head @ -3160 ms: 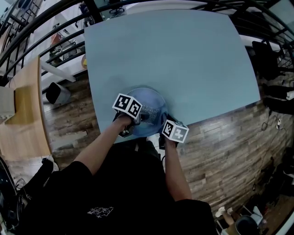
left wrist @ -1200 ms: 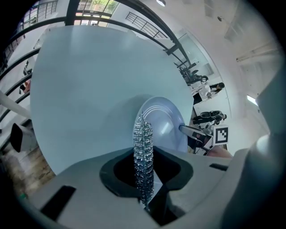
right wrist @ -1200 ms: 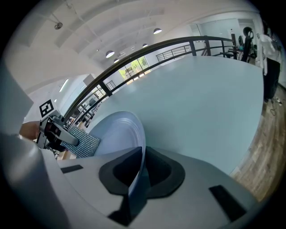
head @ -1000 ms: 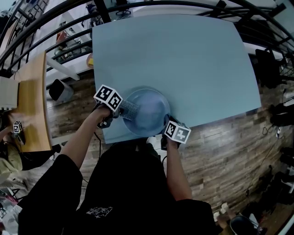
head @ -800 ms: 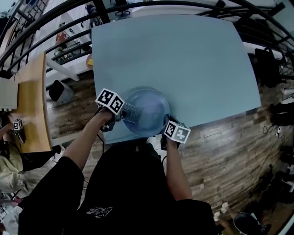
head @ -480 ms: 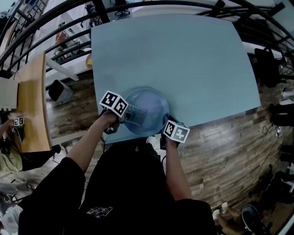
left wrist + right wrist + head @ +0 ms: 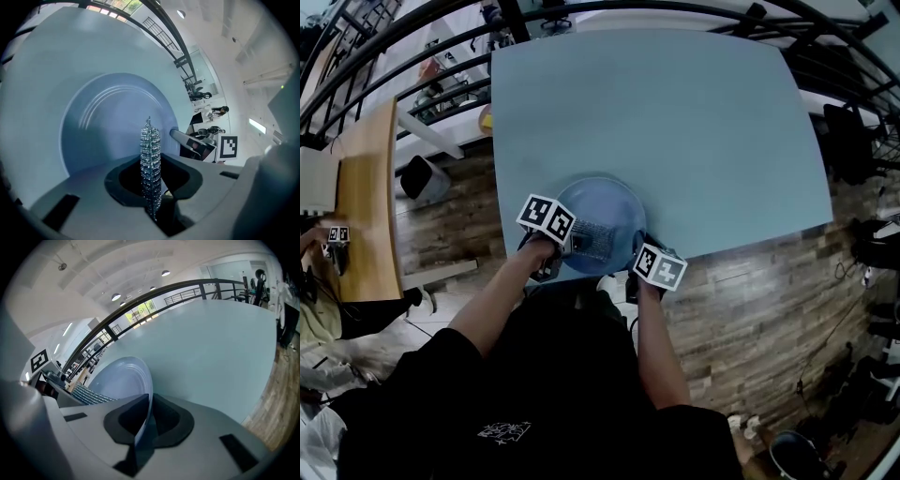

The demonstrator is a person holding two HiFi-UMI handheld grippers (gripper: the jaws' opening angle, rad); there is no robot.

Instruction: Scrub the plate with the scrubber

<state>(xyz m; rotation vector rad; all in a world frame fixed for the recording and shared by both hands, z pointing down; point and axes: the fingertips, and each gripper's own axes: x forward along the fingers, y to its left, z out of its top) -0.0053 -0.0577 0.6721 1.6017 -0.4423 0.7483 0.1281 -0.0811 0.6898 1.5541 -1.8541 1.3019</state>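
Note:
A pale blue plate (image 7: 605,211) sits at the near edge of the light blue table (image 7: 675,122). My right gripper (image 7: 639,249) is shut on the plate's near right rim (image 7: 147,394); the rim runs edge-on between its jaws. My left gripper (image 7: 572,246) is shut on a silver mesh scrubber (image 7: 589,242), which lies over the plate's near left part. In the left gripper view the scrubber (image 7: 151,164) stands edge-on between the jaws, over the plate (image 7: 112,126). The right gripper view shows the scrubber (image 7: 89,394) at the left beside the plate (image 7: 124,380).
The table's near edge (image 7: 581,281) runs just under the plate, with wooden floor (image 7: 750,309) beyond. A wooden bench (image 7: 361,206) stands at the left. A black railing (image 7: 412,47) curves round the table's far side.
My left gripper has carried the scrubber from the plate's left rim rightward and nearer, onto the plate. The right gripper has stayed on the rim.

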